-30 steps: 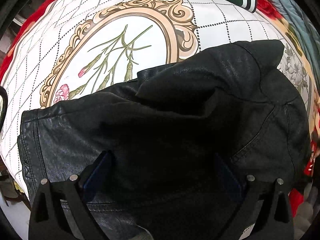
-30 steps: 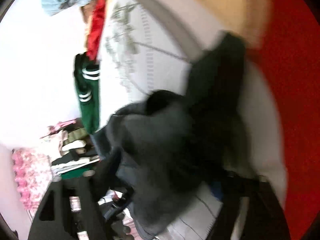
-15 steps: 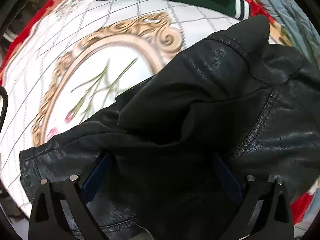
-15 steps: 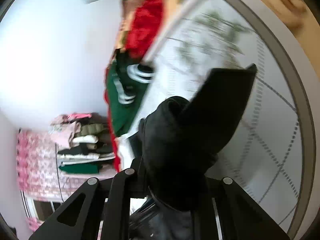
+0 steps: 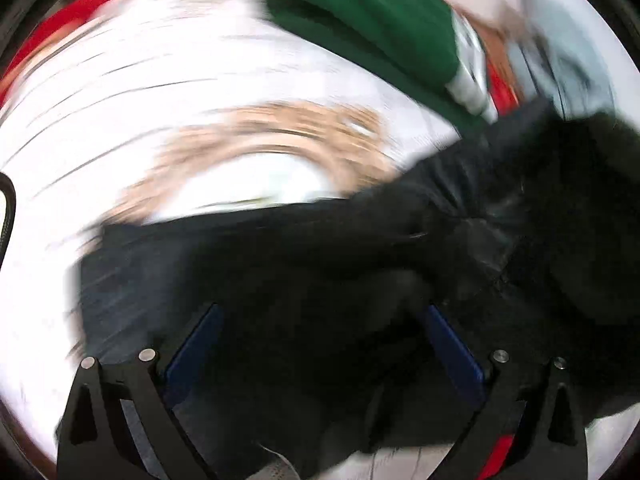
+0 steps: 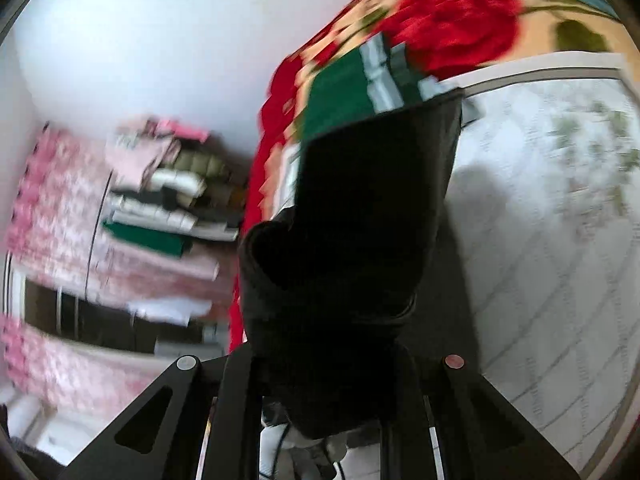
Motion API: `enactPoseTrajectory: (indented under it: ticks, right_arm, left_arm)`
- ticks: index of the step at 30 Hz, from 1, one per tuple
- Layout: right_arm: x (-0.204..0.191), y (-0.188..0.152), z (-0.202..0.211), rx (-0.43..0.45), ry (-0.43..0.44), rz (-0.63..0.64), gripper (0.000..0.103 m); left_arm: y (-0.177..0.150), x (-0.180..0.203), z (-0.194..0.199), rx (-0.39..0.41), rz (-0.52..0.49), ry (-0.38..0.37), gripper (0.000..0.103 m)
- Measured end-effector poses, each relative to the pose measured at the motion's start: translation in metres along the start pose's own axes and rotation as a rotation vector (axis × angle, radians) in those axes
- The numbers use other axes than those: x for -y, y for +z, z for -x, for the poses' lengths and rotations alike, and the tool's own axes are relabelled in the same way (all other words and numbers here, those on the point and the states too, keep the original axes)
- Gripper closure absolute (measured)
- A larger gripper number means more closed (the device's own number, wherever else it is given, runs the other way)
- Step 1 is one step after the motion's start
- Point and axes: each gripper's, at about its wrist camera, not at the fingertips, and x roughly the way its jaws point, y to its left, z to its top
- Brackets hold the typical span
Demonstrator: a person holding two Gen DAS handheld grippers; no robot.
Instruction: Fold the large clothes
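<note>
**Black jacket lifted toward the green garment**

Since half a second ago the black leather jacket (image 5: 304, 280) has swung right across the bedspread (image 5: 120, 120), and the right wrist view has turned further toward the room's wall.

Left wrist view. Heavy motion blur.
- Left gripper (image 5: 316, 336): blue pads (image 5: 192, 344) stand wide apart, jacket leather bunched between and over them. Cannot tell whether they pinch it.
- Jacket fills the lower half and the right side of the frame, lying over the white bedspread with its tan ornamental frame print.
- Green garment with white stripes (image 5: 372, 28) at the bedspread's far edge, just beyond the jacket's raised right part.
- Red blanket (image 5: 500, 92) shows past the stripes.

Right wrist view.
- Right gripper (image 6: 324, 384): fingers drawn close, clamped on a fold of the jacket (image 6: 352, 240), which stands up from the jaws as a dark tube-like sleeve.
- Sleeve tip overlaps the green garment (image 6: 340, 92) in the picture; contact cannot be told.
- Bedspread (image 6: 552, 260) spreads to the right, red blanket (image 6: 452, 24) with rose print above it.
- Stack of folded clothes (image 6: 168, 200) sits left, off the bed, on pink patterned cloth (image 6: 60, 232).
</note>
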Motion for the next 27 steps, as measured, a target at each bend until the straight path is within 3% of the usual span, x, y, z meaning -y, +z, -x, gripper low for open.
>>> enactPoseTrajectory:
  ticks: [5, 9, 11, 15, 19, 20, 22, 24, 27]
  right_arm:
    - [-0.056, -0.043, -0.067, -0.175, 0.069, 0.079, 0.086]
    - [-0.096, -0.105, -0.150, -0.374, 0.097, 0.167, 0.087]
    - [-0.104, -0.141, -0.192, -0.475, 0.084, 0.197, 0.087]
    - [-0.089, -0.222, -0.284, -0.695, -0.055, 0.249, 0.086]
    - [-0.069, -0.242, -0.313, -0.807, -0.136, 0.206, 0.082]
    - [-0.077, -0.239, -0.308, -0.815, -0.128, 0.233, 0.078]
    - [-0.092, -0.234, -0.294, -0.852, -0.093, 0.259, 0.038]
    - [-0.106, -0.225, -0.270, -0.878, -0.050, 0.252, 0.011]
    - [-0.117, -0.200, -0.228, -0.839, -0.048, 0.256, 0.011]
  left_arm:
    - [-0.054, -0.109, 0.094, 0.088, 0.250, 0.114, 0.000]
    - [-0.100, -0.185, 0.152, 0.142, 0.389, 0.254, 0.000]
    - [-0.121, -0.204, 0.169, 0.165, 0.438, 0.301, 0.000]
    - [-0.148, -0.245, 0.184, 0.194, 0.505, 0.355, 0.000]
    - [-0.147, -0.250, 0.199, 0.232, 0.521, 0.353, 0.000]
    - [-0.140, -0.246, 0.201, 0.243, 0.505, 0.348, 0.000]
    - [-0.127, -0.240, 0.203, 0.258, 0.473, 0.325, 0.000]
    - [-0.109, -0.221, 0.205, 0.276, 0.422, 0.279, 0.000]
    - [-0.090, -0.198, 0.207, 0.295, 0.366, 0.217, 0.000]
